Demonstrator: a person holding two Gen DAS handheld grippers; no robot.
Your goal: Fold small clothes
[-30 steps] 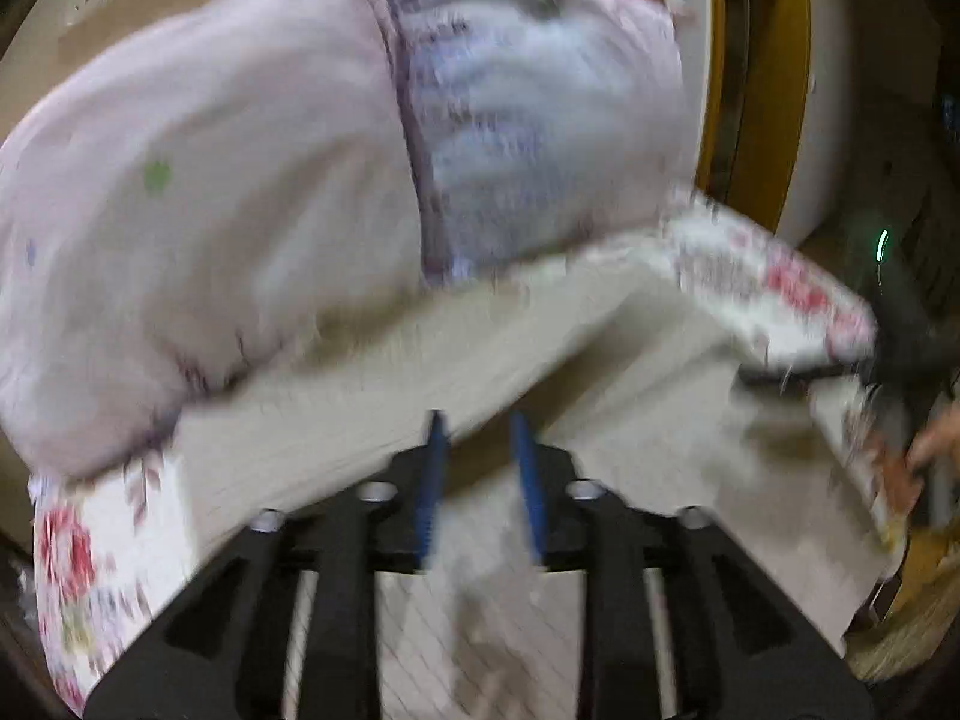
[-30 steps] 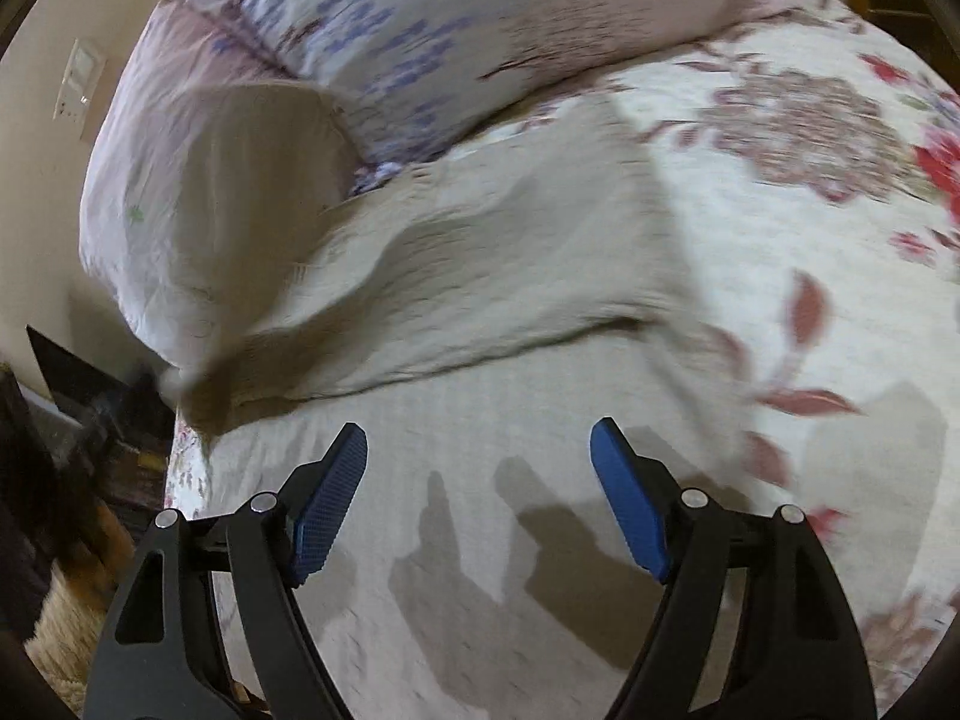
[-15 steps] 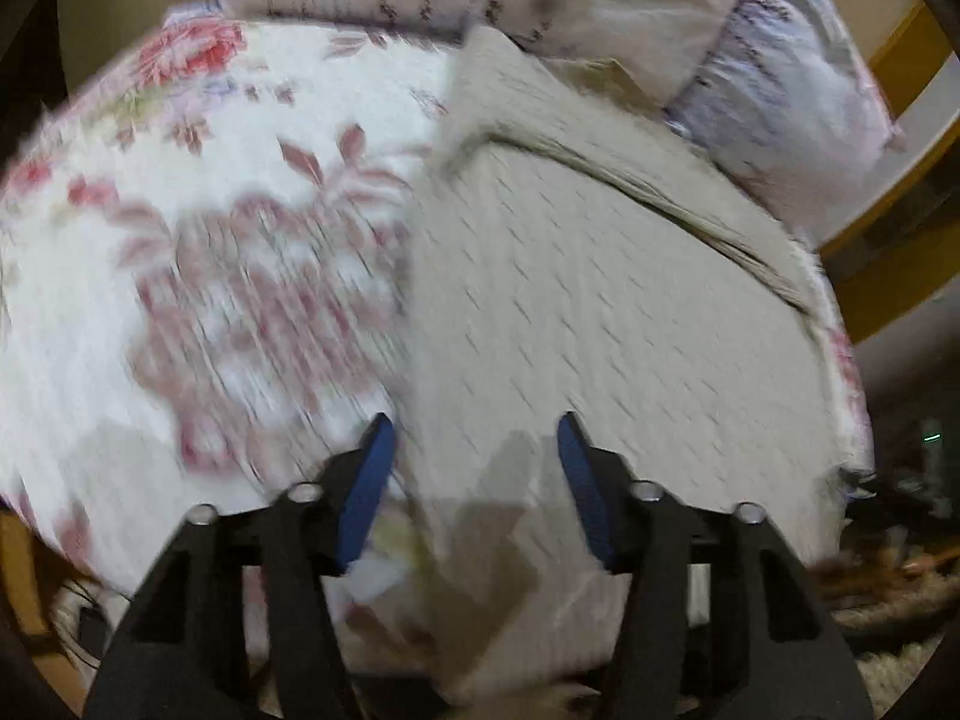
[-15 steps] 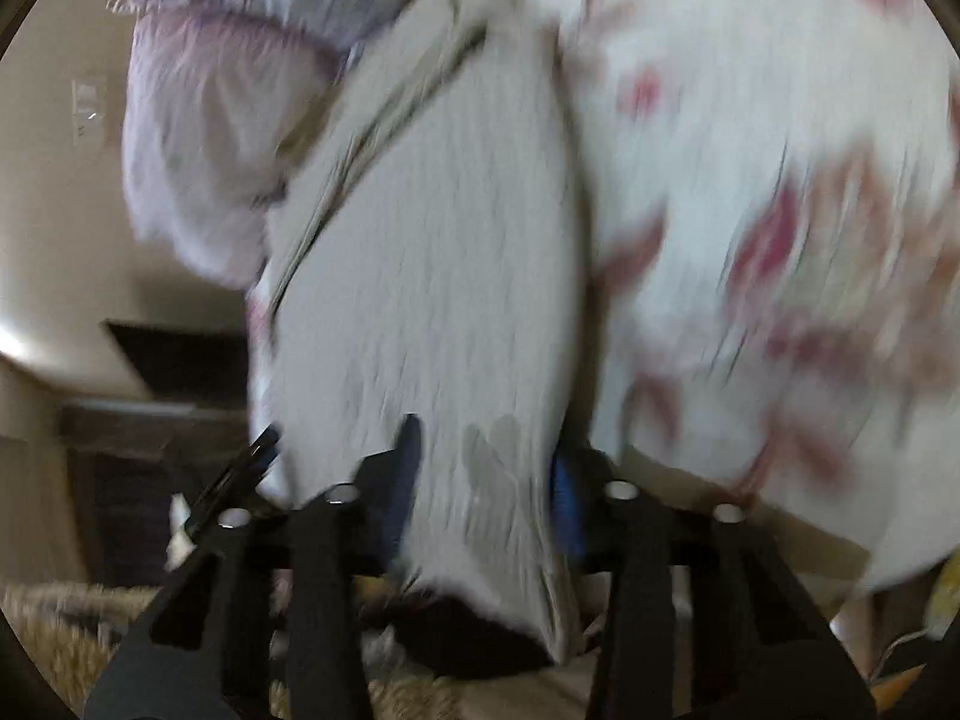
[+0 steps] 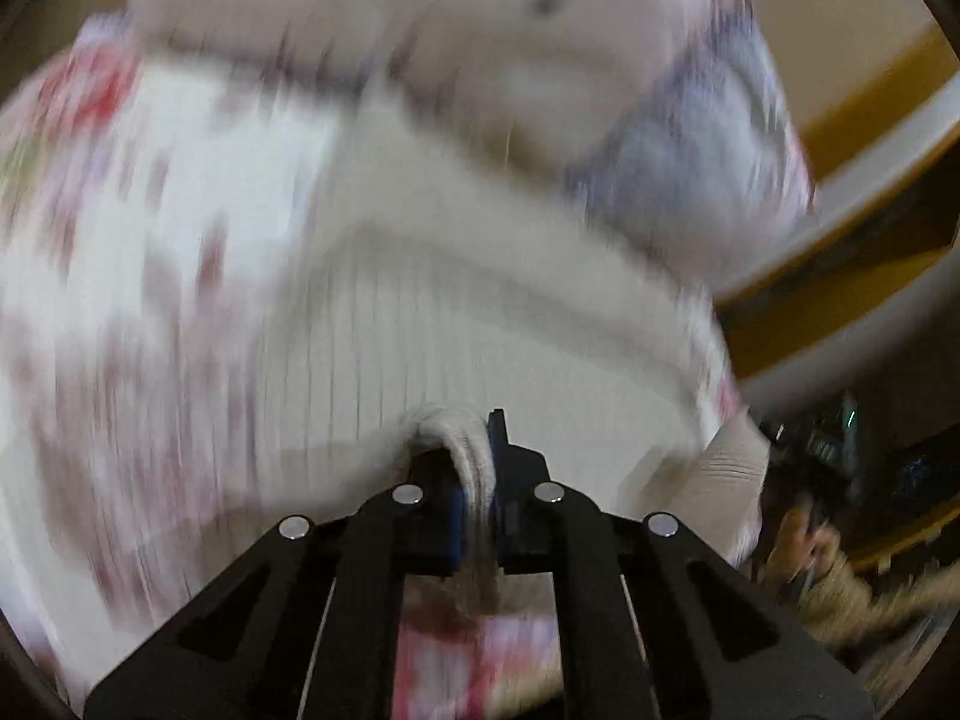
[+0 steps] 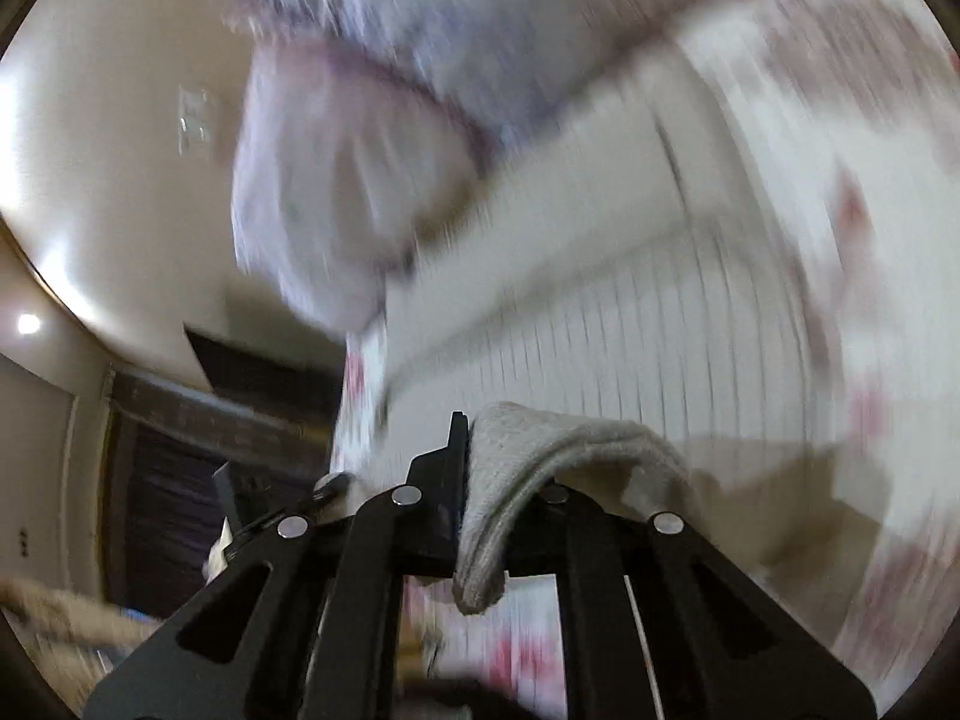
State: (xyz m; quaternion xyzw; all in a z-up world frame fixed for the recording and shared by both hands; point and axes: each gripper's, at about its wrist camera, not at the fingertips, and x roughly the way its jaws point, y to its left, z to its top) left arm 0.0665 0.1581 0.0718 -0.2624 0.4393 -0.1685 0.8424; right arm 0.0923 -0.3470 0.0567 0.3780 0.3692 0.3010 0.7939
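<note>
Both jaws now clamped on cream garment (image 5: 474,468), bedspread (image 5: 150,276) motion-blurred

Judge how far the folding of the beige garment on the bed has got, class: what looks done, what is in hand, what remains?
Done: both claws have gripped. The left claw is shut on a bunched edge of the beige garment, and the right claw pinches another edge, which drapes over it. In hand: heavy blur suggests fast motion. Left: most of the cloth lies spread on the floral bedspread near the pillows; no finished fold shows.
</note>
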